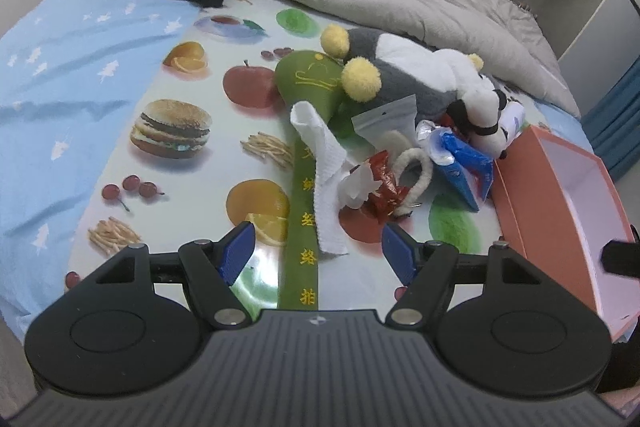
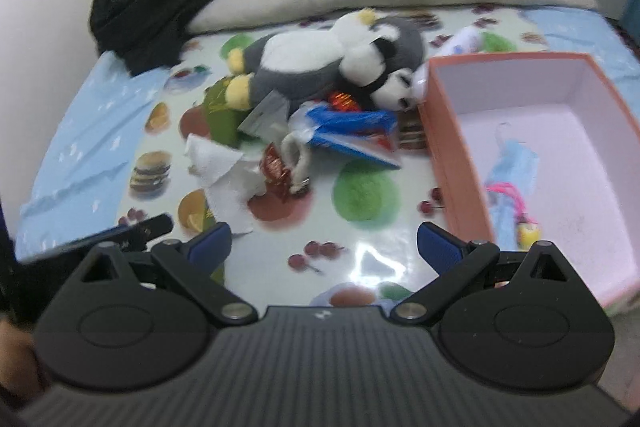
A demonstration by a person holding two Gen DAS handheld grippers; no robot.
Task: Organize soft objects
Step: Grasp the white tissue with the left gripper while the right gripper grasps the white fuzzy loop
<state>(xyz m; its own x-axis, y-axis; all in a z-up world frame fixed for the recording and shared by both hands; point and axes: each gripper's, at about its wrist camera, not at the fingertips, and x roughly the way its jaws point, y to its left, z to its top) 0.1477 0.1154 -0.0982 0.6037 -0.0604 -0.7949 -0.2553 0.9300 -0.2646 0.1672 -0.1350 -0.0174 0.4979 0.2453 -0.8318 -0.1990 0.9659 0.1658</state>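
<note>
Left wrist view: the left gripper (image 1: 318,249) stands wide open and empty at lower centre, straddling a green embroidered plush (image 1: 305,163); a grey penguin plush (image 1: 404,69) lies at centre right. Right wrist view: the right gripper (image 2: 324,247) — also spread, holding nothing — hovers over the fruit-print mat (image 2: 360,259); the pink box (image 2: 452,131) sits at right.

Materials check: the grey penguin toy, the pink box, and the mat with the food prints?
Penguin toy: plush fabric, fuzzy matte pile, fluffy yellow feet.
Pink box: looks like cardboard, matte, thin straight rigid walls with a paler lining.
Mat: probably plastic or vinyl sheet; glossy, with bright glare patches over the prints.
</note>
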